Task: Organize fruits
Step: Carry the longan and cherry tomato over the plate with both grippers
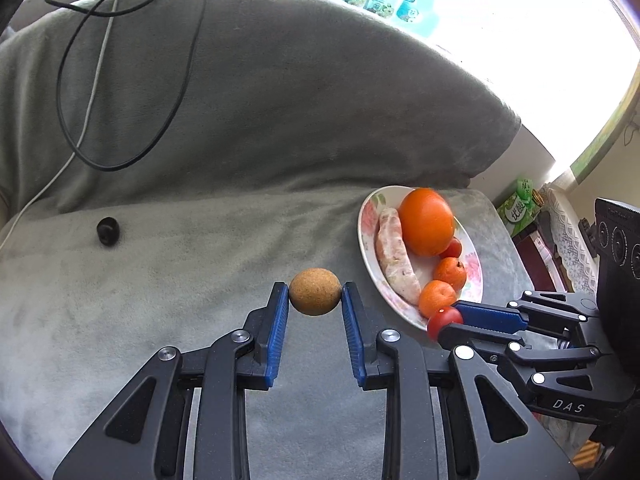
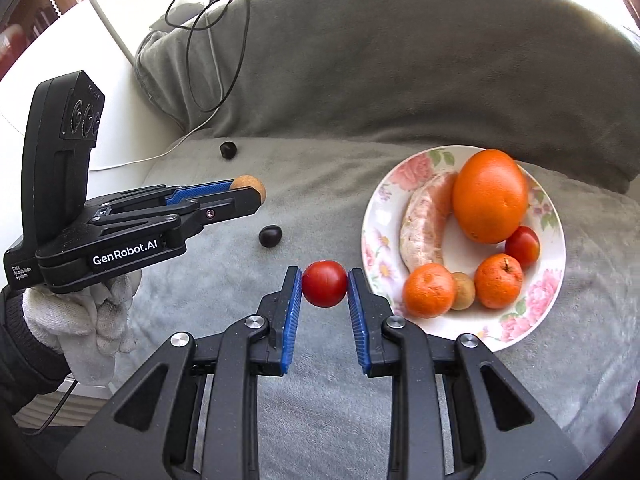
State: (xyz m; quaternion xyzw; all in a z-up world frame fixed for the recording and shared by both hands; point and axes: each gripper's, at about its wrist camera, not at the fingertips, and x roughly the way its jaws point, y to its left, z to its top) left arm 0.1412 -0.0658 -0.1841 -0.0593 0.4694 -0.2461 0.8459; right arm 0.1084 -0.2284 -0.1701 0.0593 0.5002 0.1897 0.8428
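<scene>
Two small fruits are in hand, one per gripper. The left gripper (image 1: 315,294) pinches a tan, rough-skinned round fruit (image 1: 315,291) across its middle, blue pads pressed to either side and nearly drawn together. The right gripper (image 2: 324,286) pinches a small red tomato (image 2: 324,283) the same way, at the very tips of its fingers.

Both look light. The tan fruit's dry, grainy skin should give the ribbed pads good purchase. The tomato is smooth, glossy and likely soft under its skin, so it could slip or bruise; a hold across the widest part, as now, with modest pressure, seems right.

The flowered plate (image 2: 532,332) lies just ahead and to the right of the right gripper, on the grey blanket (image 2: 320,128). It already carries a large orange (image 2: 490,196), a pale sausage-shaped piece (image 2: 424,224), two mandarins (image 2: 429,290), another little tomato (image 2: 522,246) and a small brownish fruit (image 2: 464,290) wedged between the mandarins. From the left gripper, the plate sits ahead to the right, with the right gripper's tips just at its near rim.

Two dark round fruits remain loose on the blanket: one (image 2: 270,236) ahead-left of the right gripper, another (image 2: 228,149) farther off. A gloved hand (image 2: 86,312) grips the left gripper's handle.
</scene>
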